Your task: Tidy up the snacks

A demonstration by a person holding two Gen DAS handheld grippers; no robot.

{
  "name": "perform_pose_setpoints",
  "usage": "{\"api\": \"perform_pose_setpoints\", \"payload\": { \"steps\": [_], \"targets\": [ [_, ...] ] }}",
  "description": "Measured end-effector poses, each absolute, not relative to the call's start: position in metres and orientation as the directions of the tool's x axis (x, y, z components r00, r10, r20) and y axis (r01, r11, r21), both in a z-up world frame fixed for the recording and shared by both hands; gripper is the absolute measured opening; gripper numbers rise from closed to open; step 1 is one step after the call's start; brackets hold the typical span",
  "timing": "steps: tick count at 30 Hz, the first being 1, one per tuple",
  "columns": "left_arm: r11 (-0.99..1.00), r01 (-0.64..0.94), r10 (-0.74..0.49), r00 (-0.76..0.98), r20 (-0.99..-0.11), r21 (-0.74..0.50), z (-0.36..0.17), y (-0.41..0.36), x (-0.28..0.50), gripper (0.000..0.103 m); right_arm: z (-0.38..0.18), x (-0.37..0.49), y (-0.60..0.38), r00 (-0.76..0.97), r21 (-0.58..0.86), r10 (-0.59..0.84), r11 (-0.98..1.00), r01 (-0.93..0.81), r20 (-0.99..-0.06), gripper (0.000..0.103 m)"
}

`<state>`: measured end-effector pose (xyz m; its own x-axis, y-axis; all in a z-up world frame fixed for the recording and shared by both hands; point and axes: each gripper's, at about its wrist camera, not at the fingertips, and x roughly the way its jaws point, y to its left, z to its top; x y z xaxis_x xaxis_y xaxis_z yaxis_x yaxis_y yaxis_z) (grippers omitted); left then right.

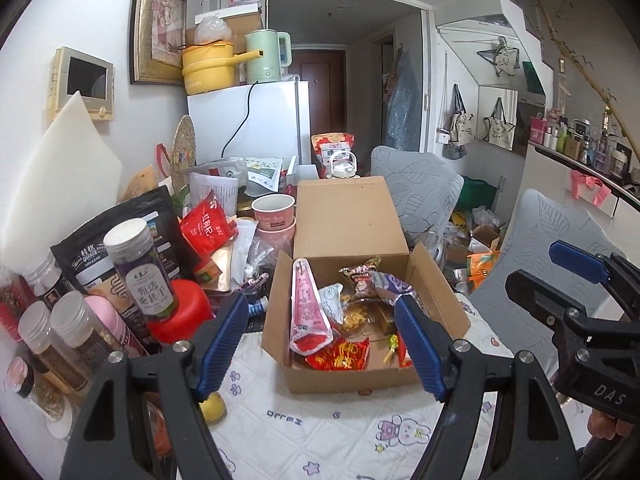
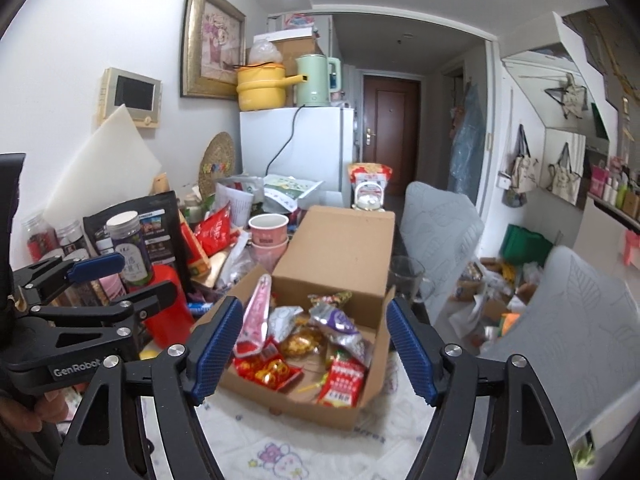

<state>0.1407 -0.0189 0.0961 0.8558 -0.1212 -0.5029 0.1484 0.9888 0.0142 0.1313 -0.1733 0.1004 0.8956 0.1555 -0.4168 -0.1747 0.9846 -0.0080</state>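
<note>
An open cardboard box [image 1: 348, 220] [image 2: 340, 244] stands on the table with its lid up. Inside lie several snack packets: a long pink packet [image 1: 308, 312] [image 2: 254, 320], a purple and silver packet [image 1: 390, 286] [image 2: 340, 326], and red packets [image 1: 340, 356] [image 2: 344, 380]. My left gripper [image 1: 320, 344] is open and empty just in front of the box. My right gripper [image 2: 312, 354] is open and empty, over the box's near edge. The right gripper shows at the right of the left wrist view [image 1: 576, 280]. The left gripper shows at the left of the right wrist view [image 2: 104, 276].
Left of the box crowd jars [image 1: 140, 268], a black pouch [image 1: 120, 236], a red container [image 1: 180, 312], pink cups [image 1: 274, 212] and red bags [image 1: 204, 228]. A lemon [image 1: 214, 406] lies by the left finger. Grey chairs [image 1: 424, 196] stand on the right. A white fridge [image 1: 256, 120] is behind.
</note>
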Motion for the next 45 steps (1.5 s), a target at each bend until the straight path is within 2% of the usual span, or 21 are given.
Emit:
{"api": "perform_pose_setpoints", "payload": {
  "steps": [7,20,45],
  "targets": [
    [0.987,0.159,-0.125,0.857,-0.5,0.025,0.084,-0.02,0.109,0.076,0.08,0.103,-0.178,0.887,0.014,0.131,0.99,-0.14,-0.443,0.075],
    [0.982,0.19,-0.152,0.823,-0.547,0.013,0.053,-0.025,0.082,0.076,0.049,0.07,-0.182,0.866,0.036,0.112,0.993,-0.108,-0.488,0.075],
    [0.986,0.167,-0.141,0.78,-0.61,-0.015,0.029,-0.029,0.077,0.076,0.027,0.067,-0.176,0.83,0.032,0.158,0.985,-0.167,-0.535,0.075]
  ]
}}
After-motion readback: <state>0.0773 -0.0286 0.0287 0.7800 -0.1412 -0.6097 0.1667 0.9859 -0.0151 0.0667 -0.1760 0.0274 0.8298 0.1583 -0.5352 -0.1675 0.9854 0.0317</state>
